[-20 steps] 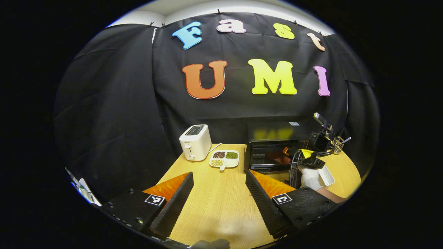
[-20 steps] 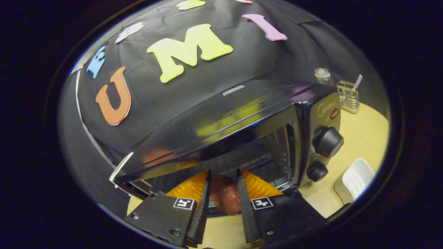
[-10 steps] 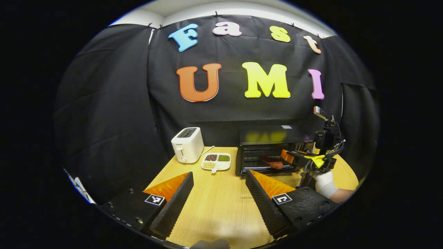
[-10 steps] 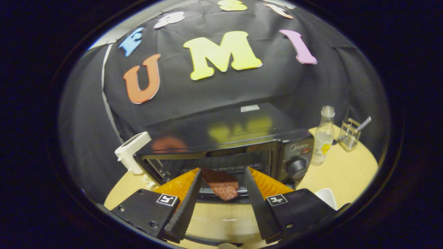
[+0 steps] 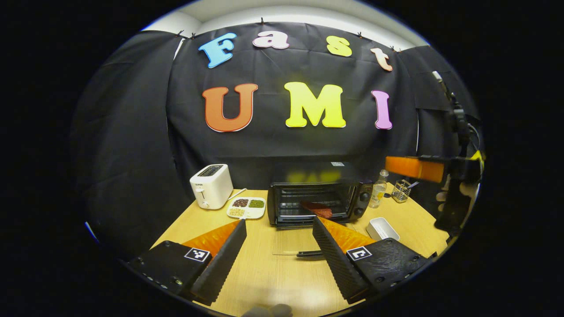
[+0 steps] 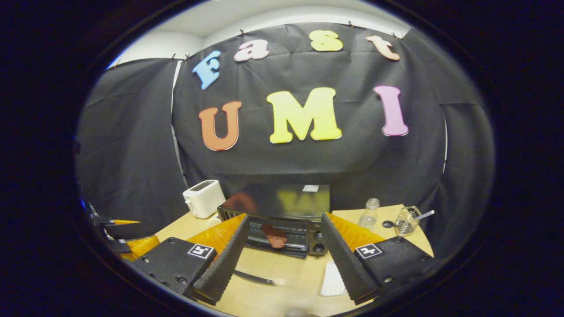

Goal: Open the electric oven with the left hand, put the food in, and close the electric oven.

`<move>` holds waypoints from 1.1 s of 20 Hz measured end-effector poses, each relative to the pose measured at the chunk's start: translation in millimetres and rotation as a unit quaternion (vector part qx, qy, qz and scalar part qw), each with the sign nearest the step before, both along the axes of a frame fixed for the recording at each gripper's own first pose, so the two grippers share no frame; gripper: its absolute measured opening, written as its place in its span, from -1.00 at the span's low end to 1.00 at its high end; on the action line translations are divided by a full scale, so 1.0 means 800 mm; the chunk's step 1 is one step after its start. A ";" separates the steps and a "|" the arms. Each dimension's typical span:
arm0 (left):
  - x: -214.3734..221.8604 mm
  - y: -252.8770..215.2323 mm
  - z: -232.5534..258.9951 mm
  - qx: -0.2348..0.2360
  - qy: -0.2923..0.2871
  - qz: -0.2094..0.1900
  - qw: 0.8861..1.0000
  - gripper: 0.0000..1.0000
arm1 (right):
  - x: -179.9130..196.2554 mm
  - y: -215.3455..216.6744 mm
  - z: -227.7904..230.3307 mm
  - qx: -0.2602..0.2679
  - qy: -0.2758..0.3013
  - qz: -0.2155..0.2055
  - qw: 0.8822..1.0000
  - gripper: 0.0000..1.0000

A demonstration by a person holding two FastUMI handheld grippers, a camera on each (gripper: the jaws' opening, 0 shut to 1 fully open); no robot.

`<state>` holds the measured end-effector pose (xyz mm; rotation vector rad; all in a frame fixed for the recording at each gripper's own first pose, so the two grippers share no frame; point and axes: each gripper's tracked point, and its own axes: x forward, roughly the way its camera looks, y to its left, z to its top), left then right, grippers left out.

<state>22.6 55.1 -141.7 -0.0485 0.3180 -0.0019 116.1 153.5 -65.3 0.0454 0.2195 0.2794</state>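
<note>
The black electric oven (image 5: 315,196) stands at the back of the table with its glass door (image 5: 291,244) folded down flat. A reddish-brown piece of food (image 5: 316,208) lies on the rack inside. My left gripper (image 5: 278,220) is open and empty, well back from the oven over the table. My right gripper (image 6: 284,216) is also open and empty, far back from the oven (image 6: 282,222), with the food (image 6: 275,237) visible between its fingers at a distance. In the left gripper view the right gripper (image 5: 414,168) hangs high at the far right.
A white toaster (image 5: 211,186) and a divided dish of beans (image 5: 246,208) sit left of the oven. Right of it stand a bottle (image 5: 378,193), a wire holder (image 5: 401,190) and a small white dish (image 5: 382,228). The wooden table (image 5: 264,273) stretches in front.
My right gripper opened, left the food on the oven rack and drew back and up, away from the oven. The left gripper backed off slightly, still open.
</note>
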 end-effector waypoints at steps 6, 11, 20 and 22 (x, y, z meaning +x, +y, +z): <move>-0.024 -0.075 -0.067 -0.049 0.067 0.031 0.996 0.94 | -0.090 -0.145 0.003 -0.008 0.014 0.017 1.000 1.00; -0.045 -0.109 -0.126 -0.036 0.110 0.050 0.992 0.94 | -0.127 -0.252 -0.012 -0.017 0.036 -0.006 0.999 1.00; 0.006 -0.135 -0.203 -0.009 0.131 0.013 0.991 0.94 | -0.130 -0.295 -0.008 -0.034 0.064 -0.087 0.994 1.00; 0.028 -0.141 -0.216 -0.017 0.125 -0.007 0.992 0.94 | -0.130 -0.290 -0.009 -0.043 0.068 -0.103 0.991 1.00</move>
